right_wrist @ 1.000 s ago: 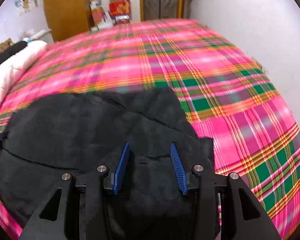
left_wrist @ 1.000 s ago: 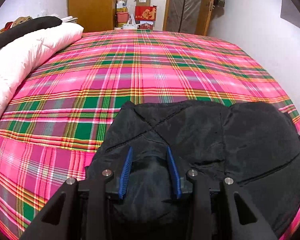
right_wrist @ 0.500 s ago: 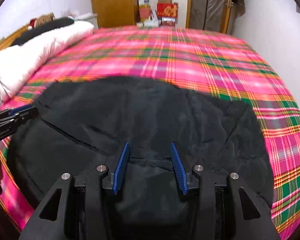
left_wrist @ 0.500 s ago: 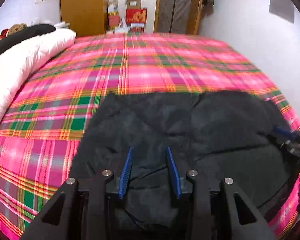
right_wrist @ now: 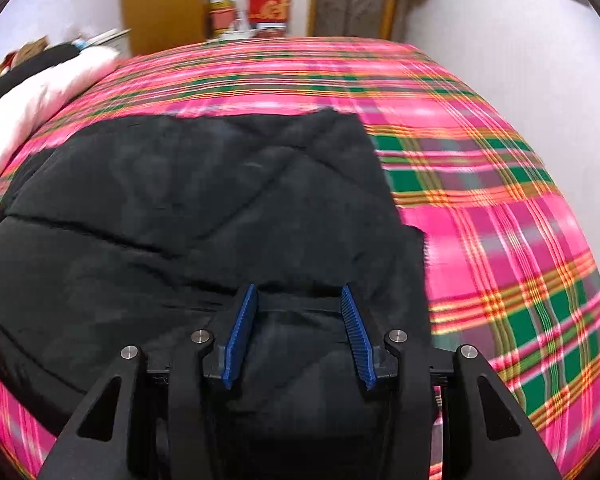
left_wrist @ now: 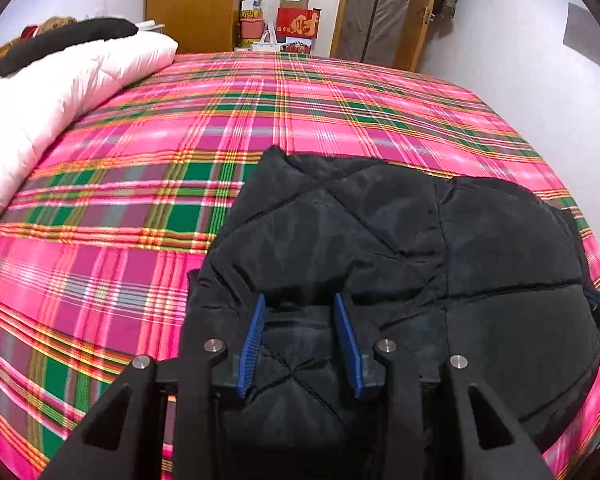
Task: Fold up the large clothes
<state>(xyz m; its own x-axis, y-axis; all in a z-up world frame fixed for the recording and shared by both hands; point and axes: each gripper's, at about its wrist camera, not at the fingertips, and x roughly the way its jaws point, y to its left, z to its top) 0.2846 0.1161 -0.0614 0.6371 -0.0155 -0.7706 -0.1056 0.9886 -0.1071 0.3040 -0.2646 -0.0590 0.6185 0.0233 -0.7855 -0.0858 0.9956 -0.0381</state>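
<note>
- The left wrist view is taken from just behind the left gripper (left_wrist: 299,340), close above the black jacket (left_wrist: 380,240), facing the far doorway.
- The right wrist view is set likewise behind the right gripper (right_wrist: 299,332).
- The jacket (right_wrist: 180,200) and plaid bed (left_wrist: 140,200) are shared.

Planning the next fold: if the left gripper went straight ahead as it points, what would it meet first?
Probably the black quilted jacket, already bunched between the left gripper jaws; the plaid bed cover lies beyond.

jacket (left_wrist: 400,248) on bed (left_wrist: 340,120) | duvet (left_wrist: 60,88) left | boxes (left_wrist: 296,20) behind
</note>
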